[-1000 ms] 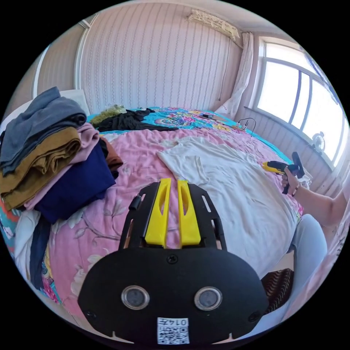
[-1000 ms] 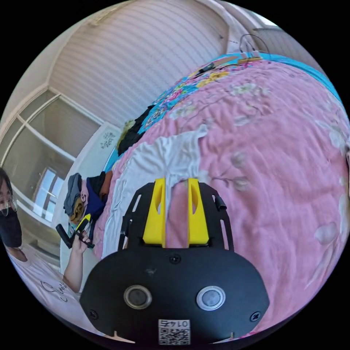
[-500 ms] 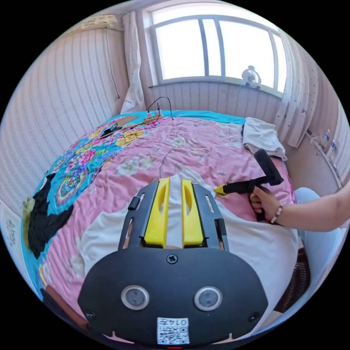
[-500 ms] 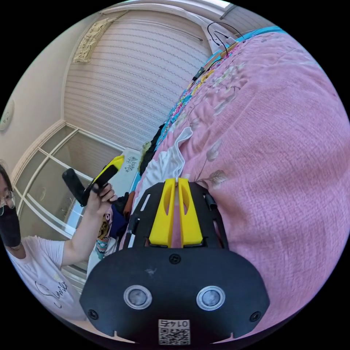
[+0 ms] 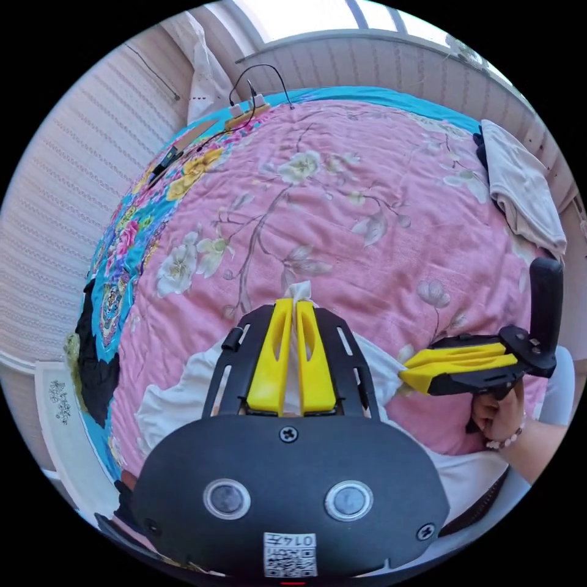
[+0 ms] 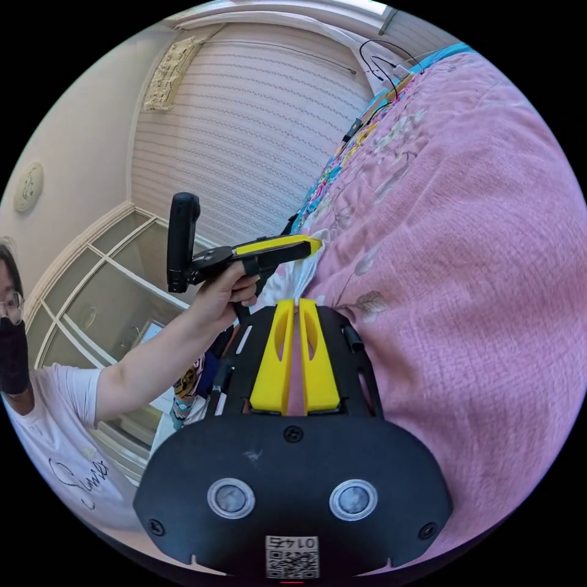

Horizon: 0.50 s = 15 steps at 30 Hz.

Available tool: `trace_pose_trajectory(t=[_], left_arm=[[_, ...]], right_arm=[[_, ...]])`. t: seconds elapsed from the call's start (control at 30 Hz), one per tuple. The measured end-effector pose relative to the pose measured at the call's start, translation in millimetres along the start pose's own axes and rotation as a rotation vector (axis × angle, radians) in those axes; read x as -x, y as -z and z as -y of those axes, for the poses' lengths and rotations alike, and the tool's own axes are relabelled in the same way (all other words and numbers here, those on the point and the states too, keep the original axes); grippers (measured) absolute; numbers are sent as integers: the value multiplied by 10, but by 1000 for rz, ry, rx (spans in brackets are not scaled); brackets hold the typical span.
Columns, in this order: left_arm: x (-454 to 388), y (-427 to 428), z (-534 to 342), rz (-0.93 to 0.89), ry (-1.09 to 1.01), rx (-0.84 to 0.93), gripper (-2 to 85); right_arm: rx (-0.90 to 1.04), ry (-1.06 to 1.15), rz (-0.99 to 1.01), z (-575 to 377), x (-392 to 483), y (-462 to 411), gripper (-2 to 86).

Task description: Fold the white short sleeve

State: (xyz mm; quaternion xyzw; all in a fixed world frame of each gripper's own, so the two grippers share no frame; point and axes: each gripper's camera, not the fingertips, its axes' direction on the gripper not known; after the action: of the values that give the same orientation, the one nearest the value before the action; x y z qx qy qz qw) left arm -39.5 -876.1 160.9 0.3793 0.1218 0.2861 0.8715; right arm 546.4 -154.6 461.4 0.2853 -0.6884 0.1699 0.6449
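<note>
While both yellow-jawed tools are being held low over the bed, the left gripper (image 5: pixel 292 304) is being shown at lower centre of the left gripper view, its jaws pressed together on a bunched tip of the white short sleeve (image 5: pixel 177 400), which is protruding just past them. White cloth is spreading out to lower left and lower right of the tool body, lying on the pink floral quilt (image 5: pixel 342 208). At right of the same view, the right gripper (image 5: pixel 408 373) is being held by a hand (image 5: pixel 498 413), its jaws closed on the garment's edge. In the right gripper view, the right gripper (image 6: pixel 298 304) is being shown at centre with jaws nearly together, a white edge at their tips; the left gripper (image 6: pixel 315 244) is being held above it. Farther off, a beige folded cloth (image 5: pixel 526 189) is lying at upper right, a black garment (image 5: pixel 92 361) at left edge, and a cable (image 5: pixel 260 85) at top.
</note>
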Motion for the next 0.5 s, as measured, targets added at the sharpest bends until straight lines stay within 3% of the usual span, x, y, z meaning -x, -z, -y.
trace_pose_trajectory(t=[0.17,0.5], left_arm=[[366,367,-618,0,134,-141,-6],[814,334,-1536,-93,330,-121,-6]], right_arm=[[-18,58,92,-10,83,184,-6],[-9,44,99,-26,176,310,-8]])
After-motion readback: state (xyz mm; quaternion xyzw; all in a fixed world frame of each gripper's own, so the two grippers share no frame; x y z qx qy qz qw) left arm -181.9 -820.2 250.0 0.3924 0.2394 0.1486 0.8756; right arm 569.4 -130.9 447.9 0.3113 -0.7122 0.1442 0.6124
